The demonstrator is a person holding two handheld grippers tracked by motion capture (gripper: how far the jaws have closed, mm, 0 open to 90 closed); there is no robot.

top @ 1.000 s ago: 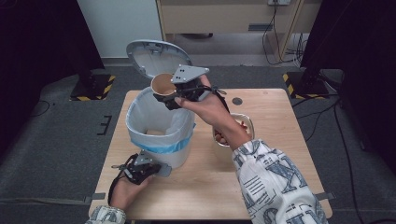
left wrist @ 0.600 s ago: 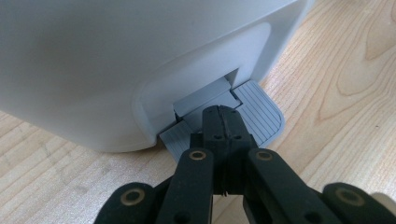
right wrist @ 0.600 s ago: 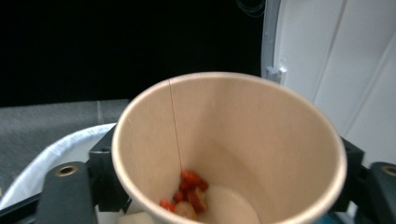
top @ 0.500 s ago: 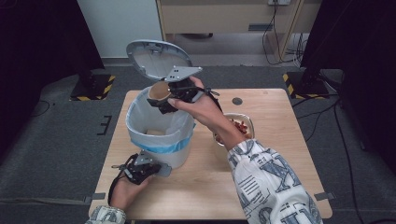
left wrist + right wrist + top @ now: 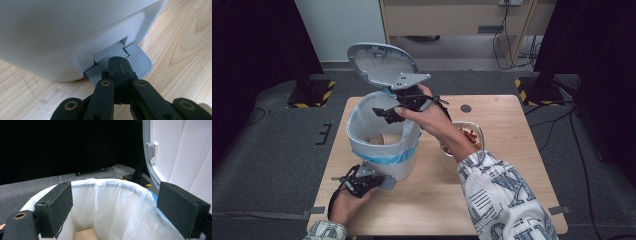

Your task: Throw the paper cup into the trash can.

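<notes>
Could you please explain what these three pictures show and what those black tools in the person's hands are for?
A person stands at a light wooden table holding a black two-jaw claw in each hand. One picture looks down from above; the other two come from cameras riding on each claw. On the table stand a white pedal bin with a clear liner bag and a glass bowl of reddish food. The left claw, shut, presses the bin's grey foot pedal, so the grey lid stands open. The right claw hovers over the bin, its jaws having just opened with nothing between them. A brown paper cup lies inside.
</notes>
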